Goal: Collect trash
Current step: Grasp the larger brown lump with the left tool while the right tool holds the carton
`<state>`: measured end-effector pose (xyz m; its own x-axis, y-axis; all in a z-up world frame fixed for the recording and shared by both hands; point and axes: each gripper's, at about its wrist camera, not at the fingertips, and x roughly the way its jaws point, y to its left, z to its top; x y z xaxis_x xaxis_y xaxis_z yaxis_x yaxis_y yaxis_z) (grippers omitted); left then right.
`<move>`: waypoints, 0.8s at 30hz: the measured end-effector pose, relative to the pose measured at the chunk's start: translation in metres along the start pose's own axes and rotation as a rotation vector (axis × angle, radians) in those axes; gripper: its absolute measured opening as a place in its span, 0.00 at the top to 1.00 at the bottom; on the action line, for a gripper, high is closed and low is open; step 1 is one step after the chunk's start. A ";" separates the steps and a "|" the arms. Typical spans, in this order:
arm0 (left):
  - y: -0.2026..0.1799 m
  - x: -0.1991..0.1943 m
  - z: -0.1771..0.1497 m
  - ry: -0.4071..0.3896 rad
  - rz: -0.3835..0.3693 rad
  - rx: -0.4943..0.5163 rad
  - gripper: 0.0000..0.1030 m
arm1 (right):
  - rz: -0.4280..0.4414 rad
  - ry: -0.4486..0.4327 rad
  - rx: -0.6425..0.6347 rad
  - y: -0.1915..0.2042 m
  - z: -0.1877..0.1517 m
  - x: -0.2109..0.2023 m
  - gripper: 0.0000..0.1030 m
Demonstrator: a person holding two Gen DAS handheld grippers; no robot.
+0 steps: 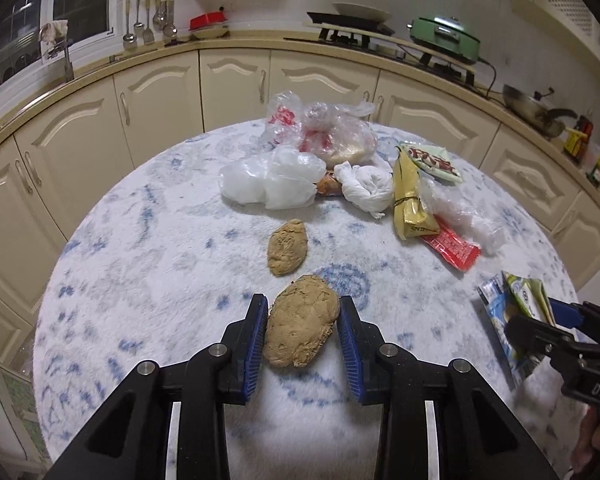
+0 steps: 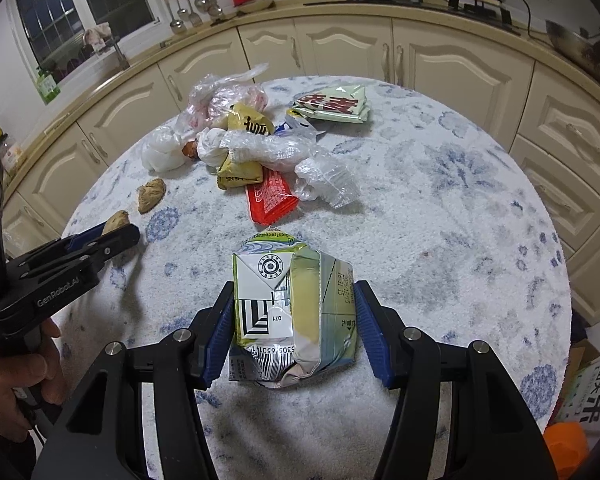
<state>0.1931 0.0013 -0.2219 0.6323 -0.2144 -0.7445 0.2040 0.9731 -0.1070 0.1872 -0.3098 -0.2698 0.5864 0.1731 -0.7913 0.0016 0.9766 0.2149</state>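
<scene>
While each tool brackets trash (unclamped), table rim (image 1: 100,208) lies far

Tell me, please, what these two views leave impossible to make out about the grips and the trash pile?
- Left wrist view: whether the left gripper actually touches the brown lump; the pads sit beside it, contact unclear.
- Right wrist view: the carton's underside and near end, hidden by its own crumpled body.
- Both views: what the plastic bags contain; crinkled film blurs it.
- Right wrist view: the box is cut off by the table edge.
</scene>
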 end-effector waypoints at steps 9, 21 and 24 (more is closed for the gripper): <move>-0.037 -0.036 0.013 -0.066 -0.011 0.063 0.70 | 0.009 -0.065 0.034 -0.013 0.009 -0.029 0.44; -0.120 -0.062 0.043 -0.149 -0.135 0.185 0.70 | -0.035 -0.219 0.104 -0.059 0.021 -0.101 0.44; -0.148 -0.066 0.048 -0.163 -0.176 0.225 0.70 | -0.072 -0.265 0.137 -0.082 0.022 -0.125 0.44</move>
<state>0.1576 -0.1327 -0.1252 0.6804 -0.4059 -0.6102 0.4694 0.8807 -0.0625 0.1318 -0.4140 -0.1758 0.7720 0.0475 -0.6338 0.1492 0.9558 0.2534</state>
